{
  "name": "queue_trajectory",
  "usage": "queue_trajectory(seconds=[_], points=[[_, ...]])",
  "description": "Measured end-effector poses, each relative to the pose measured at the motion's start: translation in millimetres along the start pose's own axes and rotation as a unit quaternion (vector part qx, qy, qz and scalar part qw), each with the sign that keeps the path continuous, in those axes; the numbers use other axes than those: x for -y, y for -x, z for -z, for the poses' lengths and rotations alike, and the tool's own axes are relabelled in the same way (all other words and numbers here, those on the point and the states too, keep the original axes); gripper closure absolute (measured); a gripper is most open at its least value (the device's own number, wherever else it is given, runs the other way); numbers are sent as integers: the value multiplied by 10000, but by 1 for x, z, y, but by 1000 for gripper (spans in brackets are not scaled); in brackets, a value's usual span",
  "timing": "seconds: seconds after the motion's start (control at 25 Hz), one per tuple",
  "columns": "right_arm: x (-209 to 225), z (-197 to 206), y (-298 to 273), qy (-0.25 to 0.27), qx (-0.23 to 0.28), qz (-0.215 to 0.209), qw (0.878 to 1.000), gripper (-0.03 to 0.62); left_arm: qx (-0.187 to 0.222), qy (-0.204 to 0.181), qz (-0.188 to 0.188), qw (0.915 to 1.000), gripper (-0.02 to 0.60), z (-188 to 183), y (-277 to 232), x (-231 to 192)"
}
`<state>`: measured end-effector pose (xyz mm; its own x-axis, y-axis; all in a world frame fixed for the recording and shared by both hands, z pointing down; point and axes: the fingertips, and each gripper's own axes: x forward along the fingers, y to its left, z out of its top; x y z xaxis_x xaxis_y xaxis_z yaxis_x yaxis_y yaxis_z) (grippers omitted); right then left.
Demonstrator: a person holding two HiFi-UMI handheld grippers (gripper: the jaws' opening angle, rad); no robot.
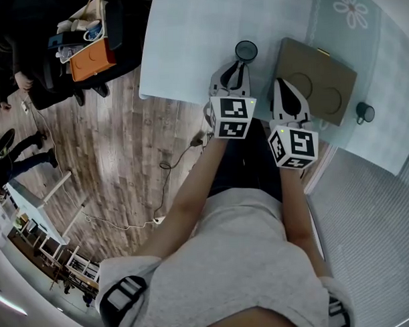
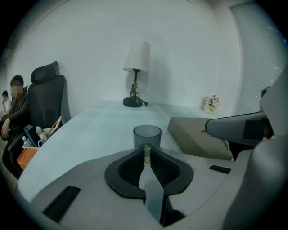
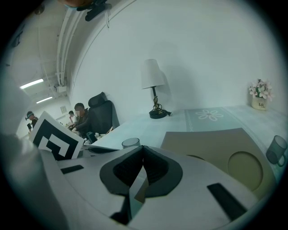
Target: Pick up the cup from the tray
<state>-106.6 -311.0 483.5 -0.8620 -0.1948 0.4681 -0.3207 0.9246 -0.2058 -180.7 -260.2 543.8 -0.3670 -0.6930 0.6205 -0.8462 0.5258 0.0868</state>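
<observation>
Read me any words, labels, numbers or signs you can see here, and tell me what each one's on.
No text reads clearly.
Flower pot label: dark print, too blurred to read.
Marker cubes: black-and-white square patterns only, no letters.
Table mat: a flower drawing, no words.

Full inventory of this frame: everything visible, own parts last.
table: 1, pale blue, centre
tray: 1, tan, on the table, both round recesses empty
left cup: 1, grey see-through, on the table left of the tray
right cup: 1, grey, on the table right of the tray
lamp: 1, white shade, far end of the table
flower pot: 1, pink blooms, far end of the table
office chair: 1, black, beside the table
orange box: 1, by the chair
seated person: 1, dark clothes, beside the chair
left claw: 1, grey-black, jaws together, empty, facing the left cup
right claw: 1, grey-black, shut, empty, above the tray's near edge
</observation>
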Motion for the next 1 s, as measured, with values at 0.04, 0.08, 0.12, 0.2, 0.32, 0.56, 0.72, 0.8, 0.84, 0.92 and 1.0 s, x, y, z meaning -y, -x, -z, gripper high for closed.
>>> queue_trajectory(seconds=[0.04, 0.08, 0.12, 0.2, 0.32, 0.56, 0.72, 0.8, 0.84, 0.92, 1.0], points=[[0, 0, 0, 0, 4, 6, 10000, 586, -40, 2, -13, 10000, 534, 3, 0, 0], [0, 0, 1, -5, 8, 13, 10000, 586, -76, -11, -24, 10000, 532, 6, 0, 0], [0, 0, 1, -13, 12, 21, 10000, 586, -113, -40, -22, 9999, 532, 9, -1, 1], [1, 1, 2, -15, 17, 39, 10000, 586, -169, -120, 22, 9998, 532, 15, -4, 5], [2, 5, 5, -9, -7, 56, 10000, 586, -138, -105, 47, 9998, 526, 18, -5, 6], [4, 7, 8, 20, 20, 94, 10000, 586, 261, 19, -35, 9997, 511, 0, 7, 3], [-1, 6, 9, 93, 42, 85, 9999, 586, 458, 47, -135, 9989, 511, -8, 23, 2], [-3, 5, 9, 132, 33, 78, 9999, 586, 547, 29, -129, 9984, 525, -13, 31, 5], [-4, 5, 9, 156, 19, 79, 9998, 586, 582, -1, -111, 9982, 539, -15, 35, 7], [-7, 3, 10, 204, -3, 73, 9998, 586, 614, -83, -67, 9981, 554, -19, 41, 13], [-11, 0, 11, 229, 7, 59, 9997, 586, 600, -122, -26, 9981, 571, -21, 47, 18]])
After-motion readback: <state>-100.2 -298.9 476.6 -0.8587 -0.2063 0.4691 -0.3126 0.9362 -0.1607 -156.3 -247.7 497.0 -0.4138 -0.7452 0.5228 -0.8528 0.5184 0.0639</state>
